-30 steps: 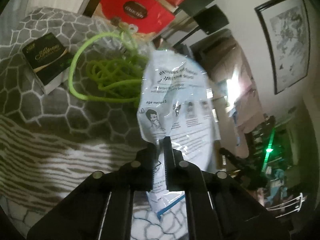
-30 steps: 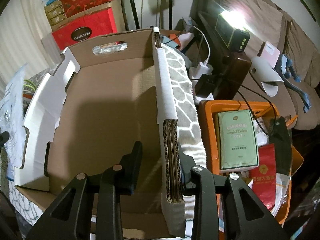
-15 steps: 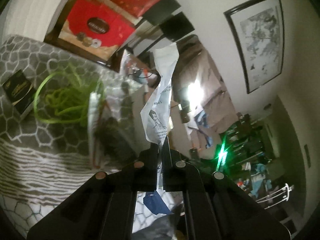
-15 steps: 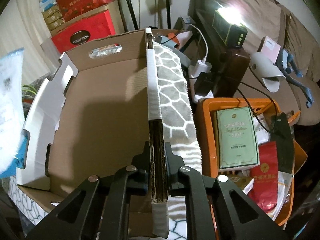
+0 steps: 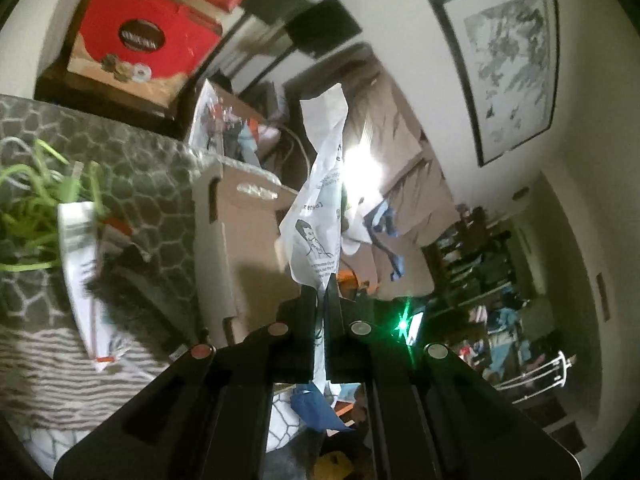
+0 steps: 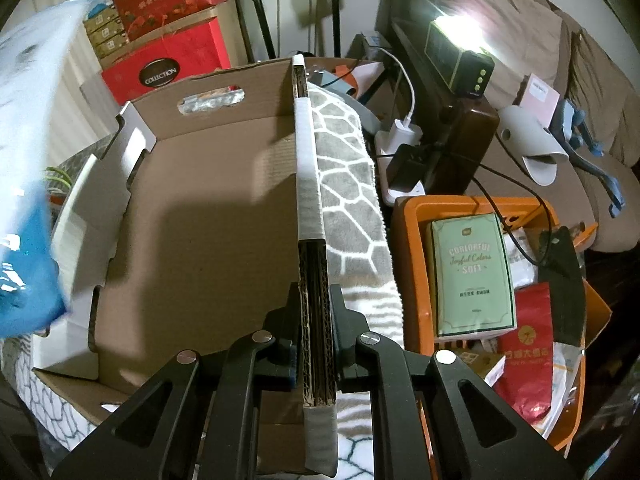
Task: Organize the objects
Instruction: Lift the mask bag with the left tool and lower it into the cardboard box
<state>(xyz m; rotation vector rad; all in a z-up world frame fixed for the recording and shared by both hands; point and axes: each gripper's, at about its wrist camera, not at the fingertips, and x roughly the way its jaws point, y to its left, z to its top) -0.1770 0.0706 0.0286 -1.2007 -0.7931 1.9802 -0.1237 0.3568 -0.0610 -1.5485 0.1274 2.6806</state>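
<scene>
Left wrist view: mask packet (image 5: 320, 216) pinched at its lower edge, hanging upward and crumpled, in the air in front of the box (image 5: 248, 240).
Left gripper (image 5: 320, 300): fully closed on the packet; thin film sandwiched between the pads.
Right gripper (image 6: 316, 312): clamped on the box wall (image 6: 308, 184), likely to steady the box for loading.
Box interior: bare cardboard, nothing in it.
Packet, right wrist view: blurred blue-white shape (image 6: 24, 184) at the box's left side, above its rim.
Pose: left points slightly downward toward the box; right points steeply down along the wall.
Surroundings: grey patterned blanket (image 5: 132, 184), green cord (image 5: 28, 208) beside it, orange bin (image 6: 412, 216) right of the box.
Judgement: drop into box looks next.
</scene>
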